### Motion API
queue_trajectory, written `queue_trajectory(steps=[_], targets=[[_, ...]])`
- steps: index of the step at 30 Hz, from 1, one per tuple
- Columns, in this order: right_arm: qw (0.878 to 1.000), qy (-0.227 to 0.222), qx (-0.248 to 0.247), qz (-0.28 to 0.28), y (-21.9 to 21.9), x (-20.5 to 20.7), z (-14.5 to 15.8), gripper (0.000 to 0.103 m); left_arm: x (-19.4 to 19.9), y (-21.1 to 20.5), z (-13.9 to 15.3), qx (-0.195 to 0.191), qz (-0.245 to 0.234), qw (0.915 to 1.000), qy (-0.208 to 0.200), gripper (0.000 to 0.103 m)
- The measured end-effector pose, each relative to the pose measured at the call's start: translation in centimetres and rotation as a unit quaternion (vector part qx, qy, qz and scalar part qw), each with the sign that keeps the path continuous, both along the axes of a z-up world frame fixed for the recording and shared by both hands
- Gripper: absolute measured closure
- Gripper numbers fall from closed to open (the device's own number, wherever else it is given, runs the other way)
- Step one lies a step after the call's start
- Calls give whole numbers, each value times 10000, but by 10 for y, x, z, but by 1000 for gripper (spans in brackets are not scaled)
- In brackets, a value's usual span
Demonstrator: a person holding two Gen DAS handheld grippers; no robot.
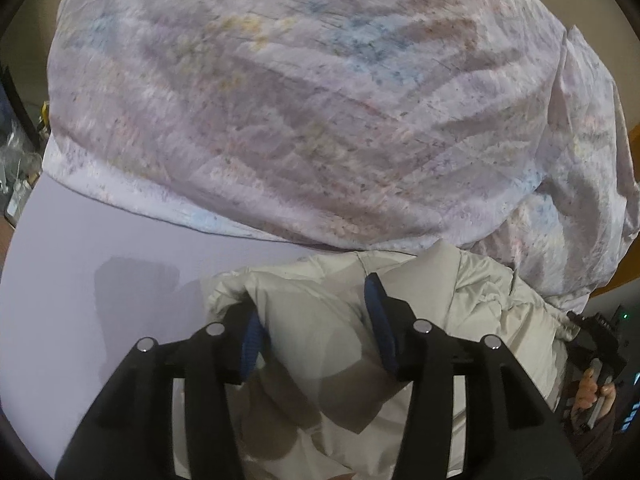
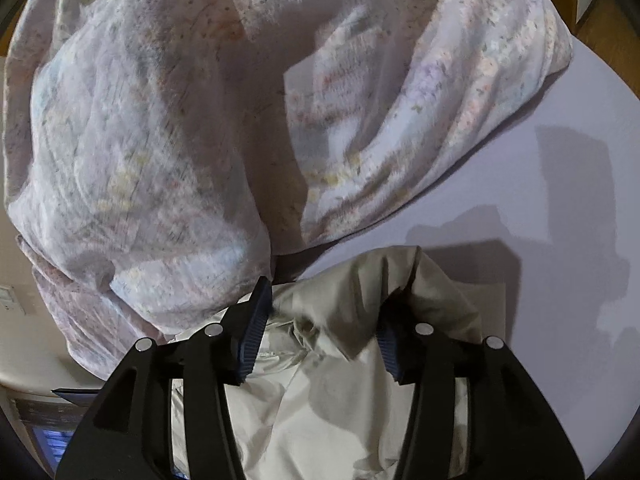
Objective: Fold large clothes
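Observation:
A pale grey-beige padded jacket (image 1: 460, 292) lies on a lavender surface (image 1: 80, 280), directly under both grippers. My left gripper (image 1: 314, 312) points down at it with its jaws apart. Jacket fabric sits between the blue pads (image 1: 378, 312), and the left pad is partly tucked under a fold, but neither presses on it. In the right wrist view the same jacket (image 2: 320, 400) is bunched into a ridge between the spread fingers of my right gripper (image 2: 324, 308). The fabric drapes over the right pad and is loose, not pinched.
A large crumpled floral quilt (image 1: 300, 100) fills the space beyond the jacket and touches its far edge; it shows as the quilt (image 2: 140, 140) in the right wrist view. Bare lavender surface (image 2: 560, 200) lies right of the jacket. A hand (image 1: 588, 392) holds the other gripper at far right.

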State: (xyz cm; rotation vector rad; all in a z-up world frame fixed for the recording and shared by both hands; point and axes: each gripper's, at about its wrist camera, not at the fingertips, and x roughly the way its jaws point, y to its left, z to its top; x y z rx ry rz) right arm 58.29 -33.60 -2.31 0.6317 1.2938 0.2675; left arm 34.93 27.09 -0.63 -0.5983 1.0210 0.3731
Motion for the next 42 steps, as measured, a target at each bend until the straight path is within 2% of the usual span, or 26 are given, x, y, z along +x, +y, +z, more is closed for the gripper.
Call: queue_trajectory(steps=[2, 4, 7, 10, 13, 14, 15, 16, 17, 19, 22, 25, 28, 30, 35, 37, 42], targets=[[9999, -77, -130, 54, 3, 3, 5, 47, 5, -1, 0, 55, -39, 10000, 69, 54], [9983, -333, -467, 140, 9, 5, 16, 38, 9, -1, 1, 79, -71, 9999, 112, 52], [9939, -556, -877, 359, 20, 6, 30, 38, 14, 0, 5, 110, -115, 9997, 165, 51], [9844, -879, -1319, 768, 41, -4, 45, 38, 16, 6, 12, 185, -86, 9997, 162, 49], [9659, -1306, -1684, 1471, 71, -32, 57, 38, 17, 14, 23, 164, 15, 9998, 54, 44], [9606, -1390, -1755, 1645, 79, -40, 58, 38, 17, 17, 27, 239, 59, 9997, 22, 40], [9526, -1504, -1848, 1893, 88, -53, 59, 38, 14, 18, 39, 689, 185, 9974, -78, 24], [9465, -1577, -1905, 2074, 94, -63, 59, 38, 12, 18, 48, 960, 244, 9949, -176, 16], [9413, -1629, -1946, 2225, 98, -74, 57, 38, 9, 19, 56, 1085, 283, 9933, -293, 16], [9372, -1611, -1950, 2401, 107, -86, 52, 38, 4, 17, 68, 1009, 255, 9936, -436, 16], [9328, -1559, -2005, 2557, 113, -93, 42, 38, 0, -10, 73, 1167, -136, 9918, -501, 16], [9292, -1480, -2109, 2651, 121, -100, 28, 38, -1, -52, 57, 1126, -631, 9906, -449, 16], [9248, -1454, -2328, 2636, 128, -104, 13, 38, -1, -83, 31, 977, -955, 9902, -277, 16], [9233, -1455, -2457, 2570, 126, -102, 3, 38, 0, -99, 11, 1016, -1072, 9889, -136, 16], [9238, -1504, -2586, 2391, 131, -96, -12, 36, 3, -102, -22, 1061, -832, 9909, -53, 16], [9229, -1563, -2635, 2331, 133, -94, -17, 31, 6, -99, -31, 1158, -714, 9907, -80, 13], [9256, -1702, -2632, 2122, 137, -90, -31, 24, 13, -100, -41, 1606, -686, 9846, -89, 8]])
